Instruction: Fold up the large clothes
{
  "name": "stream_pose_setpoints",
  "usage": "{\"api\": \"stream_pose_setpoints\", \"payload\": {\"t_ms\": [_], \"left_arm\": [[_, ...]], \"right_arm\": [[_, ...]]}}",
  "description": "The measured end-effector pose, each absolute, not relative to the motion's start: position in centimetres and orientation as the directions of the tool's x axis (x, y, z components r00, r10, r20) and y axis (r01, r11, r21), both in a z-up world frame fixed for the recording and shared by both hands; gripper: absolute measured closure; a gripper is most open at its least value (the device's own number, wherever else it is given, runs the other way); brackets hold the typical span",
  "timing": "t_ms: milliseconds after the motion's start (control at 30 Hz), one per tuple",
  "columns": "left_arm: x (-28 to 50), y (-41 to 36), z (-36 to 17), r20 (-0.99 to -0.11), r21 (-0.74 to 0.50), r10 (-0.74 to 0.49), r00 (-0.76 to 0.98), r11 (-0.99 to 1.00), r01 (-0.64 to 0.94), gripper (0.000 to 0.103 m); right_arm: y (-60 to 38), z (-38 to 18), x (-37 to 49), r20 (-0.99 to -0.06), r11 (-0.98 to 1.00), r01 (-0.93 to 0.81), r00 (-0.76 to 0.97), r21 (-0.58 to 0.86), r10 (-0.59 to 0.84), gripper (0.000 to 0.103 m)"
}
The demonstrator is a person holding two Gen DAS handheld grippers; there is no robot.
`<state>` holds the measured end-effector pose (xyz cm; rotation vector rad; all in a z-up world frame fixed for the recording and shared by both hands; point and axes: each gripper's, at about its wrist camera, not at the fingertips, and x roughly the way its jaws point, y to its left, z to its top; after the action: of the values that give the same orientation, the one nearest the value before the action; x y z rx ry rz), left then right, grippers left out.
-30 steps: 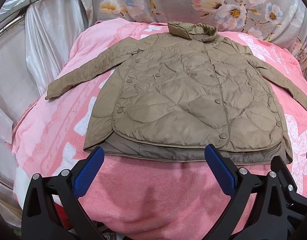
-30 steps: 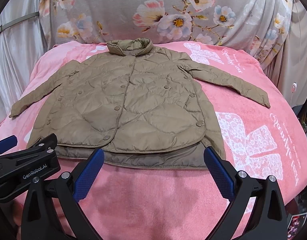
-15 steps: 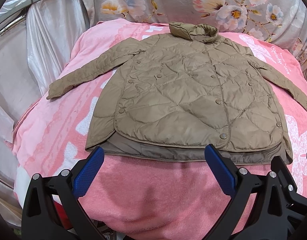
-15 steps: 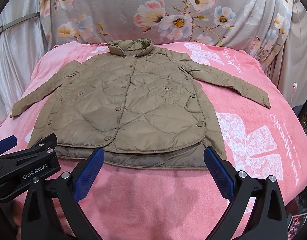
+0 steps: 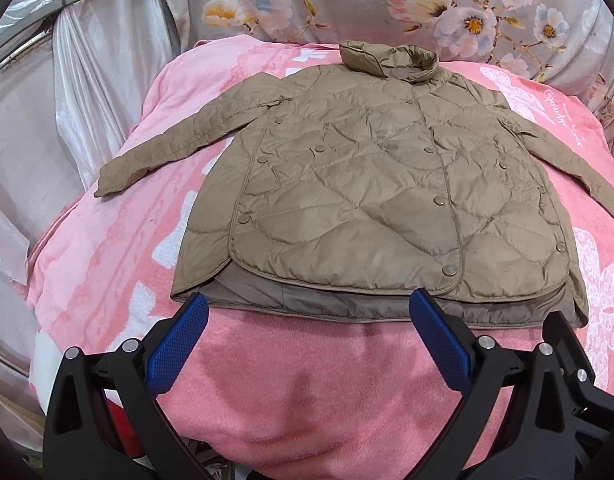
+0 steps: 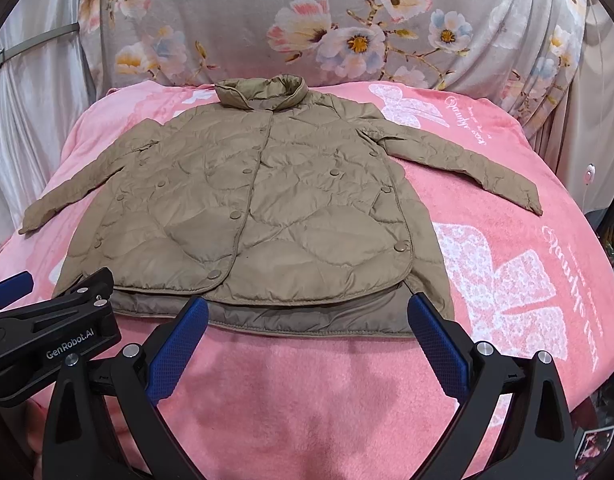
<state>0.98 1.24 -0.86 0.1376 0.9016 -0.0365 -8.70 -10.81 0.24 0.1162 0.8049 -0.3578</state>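
A tan quilted jacket (image 5: 371,184) lies flat, front up and snapped shut, on a pink blanket (image 5: 291,376), collar far, both sleeves spread out to the sides. It also shows in the right wrist view (image 6: 267,216). My left gripper (image 5: 307,320) is open and empty, hovering just short of the hem, towards the jacket's left half. My right gripper (image 6: 307,320) is open and empty, just short of the hem towards the right half. The left gripper's body (image 6: 47,336) shows at the left of the right wrist view.
A floral grey cloth (image 6: 347,24) hangs behind the bed. White satin drapes (image 5: 67,100) stand along the left side. The pink blanket has white bow prints (image 6: 503,292) at the right. The bed's near edge falls off below the grippers.
Both grippers have drifted slightly; the jacket sits a little further right in the left wrist view. The jacket itself has not moved. Both grippers stay open.
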Motion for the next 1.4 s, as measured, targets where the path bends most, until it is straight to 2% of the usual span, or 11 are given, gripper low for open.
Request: {"api": "stream_pose_setpoints", "payload": {"t_ms": [633,1100,1267,1400], "left_arm": [[1.0,1.3,-1.0,-0.785,0.106,0.028,0.619,0.99,0.089,0.005],[2.0,0.8,-1.8,-0.796,0.121,0.044,0.604,0.989,0.088,0.005],[3.4,0.8,-1.6,-0.787,0.129,0.059,0.615,0.989,0.07,0.005],[5.2,1.4,-1.5,-0.782,0.127,0.07,0.619,0.991,0.049,0.005]], "right_arm": [[-10.8,0.3,-8.5,-0.726,0.934,0.355,0.635,-0.03,-0.265,0.005],[-12.4,-0.8,-7.2,-0.743,0.946,0.324,0.639,0.026,-0.199,0.005],[-16.6,-0.7,-6.1,-0.747,0.926,0.366,0.64,0.09,-0.181,0.005],[-23.9,-0.6,-4.9,-0.743,0.863,0.482,0.632,0.154,-0.22,0.005]]}}
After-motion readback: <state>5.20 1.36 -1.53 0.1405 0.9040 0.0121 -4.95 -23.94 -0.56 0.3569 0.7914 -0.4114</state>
